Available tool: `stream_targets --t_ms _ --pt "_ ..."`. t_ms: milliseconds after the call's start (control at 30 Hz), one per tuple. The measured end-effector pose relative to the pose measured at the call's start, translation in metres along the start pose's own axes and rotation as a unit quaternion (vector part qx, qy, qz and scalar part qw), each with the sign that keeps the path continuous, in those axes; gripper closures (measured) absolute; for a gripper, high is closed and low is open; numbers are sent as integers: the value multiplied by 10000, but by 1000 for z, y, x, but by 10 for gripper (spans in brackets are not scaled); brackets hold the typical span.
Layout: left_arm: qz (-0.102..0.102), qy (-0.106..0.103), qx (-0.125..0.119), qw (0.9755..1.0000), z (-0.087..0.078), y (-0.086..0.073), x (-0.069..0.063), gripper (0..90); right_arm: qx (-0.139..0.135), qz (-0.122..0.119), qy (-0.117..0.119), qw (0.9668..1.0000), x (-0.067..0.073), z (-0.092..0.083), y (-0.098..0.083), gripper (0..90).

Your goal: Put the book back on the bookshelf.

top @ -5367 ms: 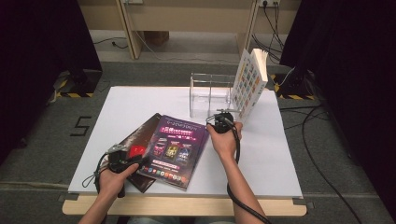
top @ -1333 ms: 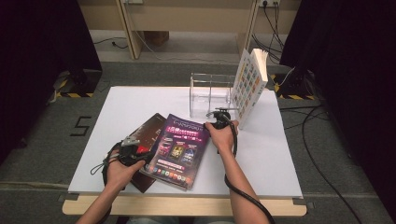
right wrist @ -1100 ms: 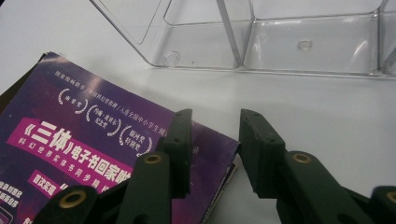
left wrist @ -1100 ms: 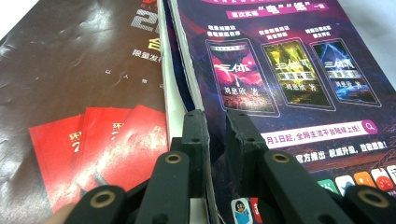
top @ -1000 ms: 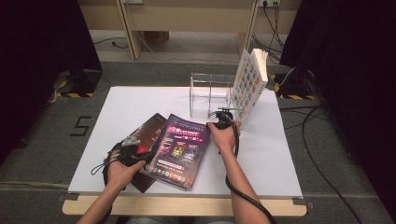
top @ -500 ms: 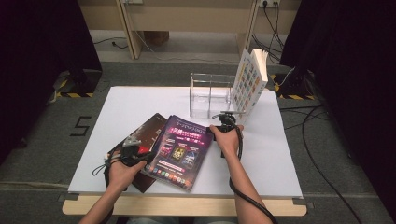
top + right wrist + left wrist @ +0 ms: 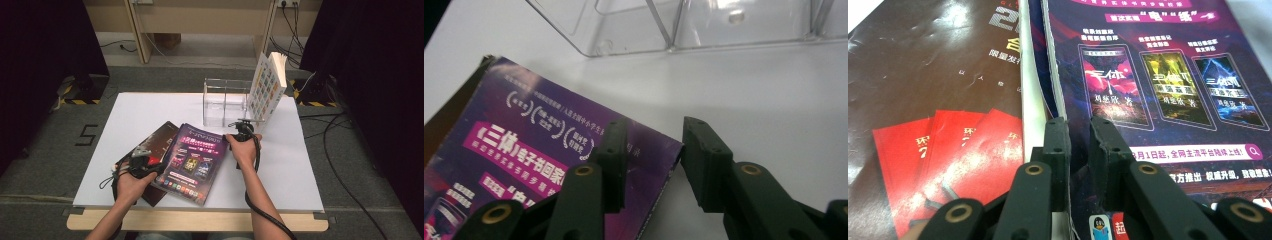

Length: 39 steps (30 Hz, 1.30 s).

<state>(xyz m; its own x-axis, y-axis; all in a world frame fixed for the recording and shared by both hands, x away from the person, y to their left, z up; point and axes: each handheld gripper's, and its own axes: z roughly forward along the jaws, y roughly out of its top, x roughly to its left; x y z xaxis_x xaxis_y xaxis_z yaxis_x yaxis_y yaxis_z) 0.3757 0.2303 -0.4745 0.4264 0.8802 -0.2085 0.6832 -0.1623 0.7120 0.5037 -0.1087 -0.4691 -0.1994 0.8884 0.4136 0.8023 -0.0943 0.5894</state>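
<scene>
A purple magazine (image 7: 195, 157) lies on the white table, overlapping a dark brown magazine (image 7: 157, 142) to its left. My left gripper (image 7: 145, 159) sits at the purple magazine's left edge. In the left gripper view its jaws (image 7: 1079, 125) stand close together, with the purple magazine's (image 7: 1168, 75) paged edge running between them. My right gripper (image 7: 243, 125) is at the magazine's far right corner. In the right gripper view that corner (image 7: 664, 150) lies between the spread jaws (image 7: 651, 130), which have just been closing and do not press on it.
A clear acrylic holder (image 7: 225, 102) with a divider stands at the back of the table (image 7: 150, 110), just beyond my right gripper. A thick book (image 7: 267, 90) with a colourful cover stands tilted at its right end. Bare white tabletop extends right of the magazines.
My right gripper has shifted slightly right, onto the purple magazine's far corner. The left gripper and both magazines have stayed where they were over the last second.
</scene>
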Motion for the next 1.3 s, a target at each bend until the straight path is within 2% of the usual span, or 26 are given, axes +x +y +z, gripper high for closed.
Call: stream_targets --t_ms 133,433,600,933,1067,1133,1300 --pt "-18 9 -10 10000 0 0 0 782 -150 104 56 9998 2 -6 0 676" --pt "-31 16 -9 10000 0 0 -1 782 -57 452 157 9988 -3 -7 -3 678" --pt "-30 20 -14 10000 0 0 -1 782 -57 541 238 9982 -5 -7 -4 676" --pt "-65 18 -32 10000 0 -1 -1 781 -8 457 212 9987 -1 -8 -4 670" --pt "-89 0 -52 9999 0 -1 0 781 -33 424 227 9988 0 -11 -1 712" --pt "-90 1 -57 9999 0 -1 0 782 -73 459 296 9985 1 -13 0 742" --pt "-133 -9 -88 9999 -1 -2 1 785 -150 366 467 9981 10 -19 7 802"
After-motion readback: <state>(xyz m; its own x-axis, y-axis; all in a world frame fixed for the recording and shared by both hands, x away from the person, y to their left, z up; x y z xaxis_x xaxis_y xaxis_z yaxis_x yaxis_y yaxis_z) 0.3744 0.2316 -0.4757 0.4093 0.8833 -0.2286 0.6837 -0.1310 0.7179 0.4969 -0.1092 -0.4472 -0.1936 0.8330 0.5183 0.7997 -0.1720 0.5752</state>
